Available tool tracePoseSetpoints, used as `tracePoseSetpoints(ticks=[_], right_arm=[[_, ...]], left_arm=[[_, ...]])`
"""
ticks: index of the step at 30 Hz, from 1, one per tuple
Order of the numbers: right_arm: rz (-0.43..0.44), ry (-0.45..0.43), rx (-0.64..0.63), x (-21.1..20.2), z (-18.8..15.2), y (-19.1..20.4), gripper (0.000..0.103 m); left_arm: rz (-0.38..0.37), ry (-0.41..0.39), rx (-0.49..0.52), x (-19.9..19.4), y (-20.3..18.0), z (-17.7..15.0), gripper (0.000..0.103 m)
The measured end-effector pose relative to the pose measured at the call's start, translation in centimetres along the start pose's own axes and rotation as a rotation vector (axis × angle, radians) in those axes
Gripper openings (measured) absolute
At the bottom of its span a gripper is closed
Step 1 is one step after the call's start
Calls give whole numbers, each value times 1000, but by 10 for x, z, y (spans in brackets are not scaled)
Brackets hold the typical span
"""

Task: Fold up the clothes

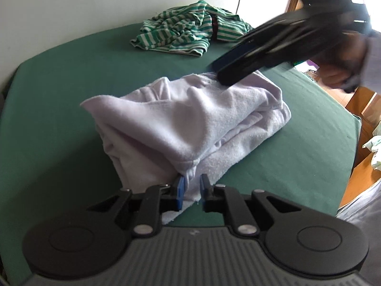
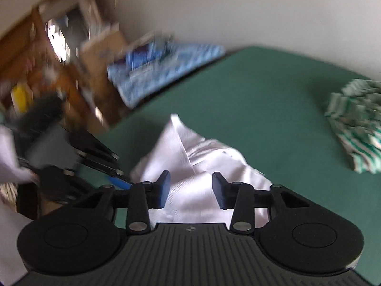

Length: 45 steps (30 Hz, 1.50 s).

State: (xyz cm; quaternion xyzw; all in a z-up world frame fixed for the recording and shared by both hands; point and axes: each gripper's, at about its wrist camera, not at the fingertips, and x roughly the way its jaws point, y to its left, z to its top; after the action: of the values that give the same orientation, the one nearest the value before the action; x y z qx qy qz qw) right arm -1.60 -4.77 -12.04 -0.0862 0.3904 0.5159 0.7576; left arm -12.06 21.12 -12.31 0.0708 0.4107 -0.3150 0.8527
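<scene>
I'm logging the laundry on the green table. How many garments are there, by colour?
Pale lilac garment, folded: 1
Green-and-white striped garment, crumpled: 1
Total: 2

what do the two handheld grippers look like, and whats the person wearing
Both the left gripper and the right gripper are black, with linkage arms on silver pivot pins, round side discs, a ribbed grey base and blue pads on the fingertips. The sleeve looks pale lilac.

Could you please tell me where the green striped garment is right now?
The green striped garment lies crumpled at the far edge of the green table, near the wall and apart from the lavender garment; in the right wrist view it sits far right.
</scene>
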Motion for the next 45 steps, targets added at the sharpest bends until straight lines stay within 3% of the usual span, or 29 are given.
tracePoseSetpoints(ticks=[3, 5, 7, 8, 15, 20, 23, 27, 29, 30, 35, 41, 45], right_arm=[[75, 46, 24, 31, 11, -6, 34], [57, 80, -24, 42, 15, -1, 33], [52, 116, -43, 46, 16, 2, 6], [55, 127, -49, 45, 17, 3, 4], [104, 129, -16, 3, -1, 25, 4], [82, 116, 80, 15, -25, 32, 4], [76, 71, 138, 15, -31, 32, 4], [123, 12, 100, -3, -36, 42, 4], [134, 10, 83, -5, -37, 48, 4], [134, 14, 72, -5, -37, 50, 4], [105, 37, 26, 0, -40, 64, 4], [63, 7, 24, -2, -36, 64, 4], [42, -66, 30, -6, -24, 56, 4]], left_arm=[[-2, -7, 2, -2, -2, -2, 21], [-6, -12, 12, -2, -2, -3, 23], [-10, -16, 22, -2, -3, -5, 23], [-11, -18, 27, -2, -3, -5, 23], [-70, -18, 26, -6, 8, -5, 22], [-154, 31, 112, -25, 18, 4, 21], [-190, 28, 196, -46, 24, 18, 27], [-190, -6, 289, -56, 33, 48, 39], [-187, -2, 322, -42, 35, 64, 39], [-192, 10, 332, -32, 36, 71, 34], [-262, 126, 345, 24, 42, 85, 25], [-253, 142, 353, 21, 48, 75, 25], [-244, 149, 358, 17, 52, 68, 29]])
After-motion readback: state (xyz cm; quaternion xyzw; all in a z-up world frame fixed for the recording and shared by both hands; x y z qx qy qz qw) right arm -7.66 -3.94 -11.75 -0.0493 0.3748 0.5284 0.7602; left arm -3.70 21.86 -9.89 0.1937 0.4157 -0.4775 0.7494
